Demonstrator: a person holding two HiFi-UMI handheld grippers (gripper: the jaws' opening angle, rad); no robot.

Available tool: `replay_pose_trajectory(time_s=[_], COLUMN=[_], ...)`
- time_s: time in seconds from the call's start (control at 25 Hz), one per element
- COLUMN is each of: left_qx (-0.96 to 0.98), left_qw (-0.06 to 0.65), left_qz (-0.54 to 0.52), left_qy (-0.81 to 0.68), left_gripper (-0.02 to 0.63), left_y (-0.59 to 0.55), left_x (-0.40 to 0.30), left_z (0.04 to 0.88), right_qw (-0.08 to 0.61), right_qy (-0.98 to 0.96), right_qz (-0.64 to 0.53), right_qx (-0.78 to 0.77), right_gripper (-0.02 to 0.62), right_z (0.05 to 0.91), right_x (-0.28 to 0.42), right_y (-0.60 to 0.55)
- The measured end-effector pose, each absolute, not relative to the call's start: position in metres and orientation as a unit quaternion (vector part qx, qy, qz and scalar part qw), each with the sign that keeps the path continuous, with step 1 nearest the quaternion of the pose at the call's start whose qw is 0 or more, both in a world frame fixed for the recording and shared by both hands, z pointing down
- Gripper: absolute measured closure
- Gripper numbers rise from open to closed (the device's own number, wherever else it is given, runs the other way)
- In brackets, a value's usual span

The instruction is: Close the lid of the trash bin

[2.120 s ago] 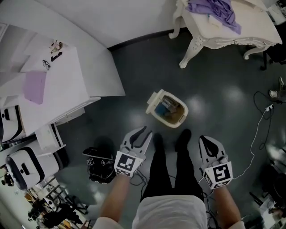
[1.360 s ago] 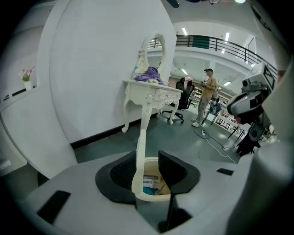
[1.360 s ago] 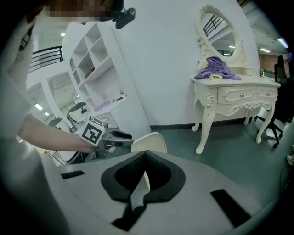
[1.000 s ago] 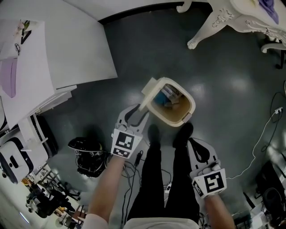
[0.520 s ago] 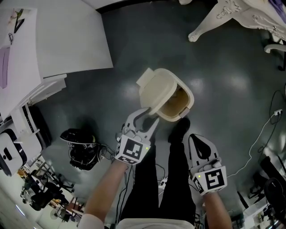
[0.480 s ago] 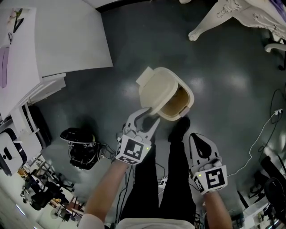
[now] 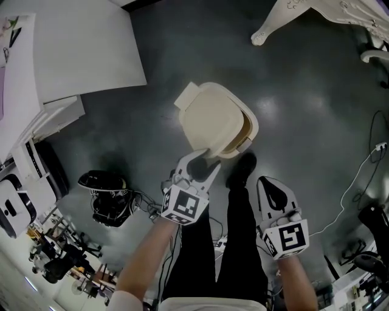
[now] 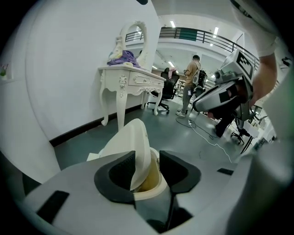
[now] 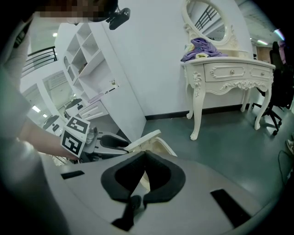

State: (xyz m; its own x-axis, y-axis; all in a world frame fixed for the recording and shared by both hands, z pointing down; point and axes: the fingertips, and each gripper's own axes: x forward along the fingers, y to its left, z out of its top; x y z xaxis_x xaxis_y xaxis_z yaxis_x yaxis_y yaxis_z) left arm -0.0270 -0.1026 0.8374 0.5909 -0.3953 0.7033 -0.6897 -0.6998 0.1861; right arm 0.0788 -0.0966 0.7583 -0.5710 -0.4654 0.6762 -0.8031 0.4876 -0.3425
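Observation:
The cream trash bin (image 7: pixel 248 130) stands on the dark floor just ahead of my feet. Its lid (image 7: pixel 213 118) is tilted low over the opening, leaving a gap along the right rim. My left gripper (image 7: pixel 205 159) is at the lid's near edge. In the left gripper view the lid (image 8: pixel 133 137) stands edge-on between the jaws of that gripper (image 8: pixel 147 158), which are opening; it lies against the left one, with a gap to the right one. My right gripper (image 7: pixel 271 181) hangs shut and empty beside my right leg, and its own view shows the jaws (image 9: pixel 144 156) meeting, with the lid (image 9: pixel 144 137) beyond.
A white dressing table (image 7: pixel 285 18) stands beyond the bin. A white cabinet (image 7: pixel 85 48) is at the left. A black helmet-like object (image 7: pixel 106 197) and cables (image 7: pixel 358 182) lie on the floor. A person (image 8: pixel 190 85) stands far off.
The lid has swung from upright down over the bin's opening, and my left gripper has followed its edge. My right gripper has sunk a little beside my leg.

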Motion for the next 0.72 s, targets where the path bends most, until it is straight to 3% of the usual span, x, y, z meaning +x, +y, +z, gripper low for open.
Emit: replay_pose_trajectory(time_s=[0.72], left_qx=[0.851], left_qw=[0.261], left_qz=[0.378], left_qy=[-0.253], left_gripper=[0.419], left_y=[-0.056], left_x=[0.028], left_z=[0.924], right_qw=[0.273], right_qy=[-0.821], right_qz=[0.349], right_qx=[0.359], right_gripper=[0.583], right_z=[0.804], right_x=[0.107], right_y=[-0.077])
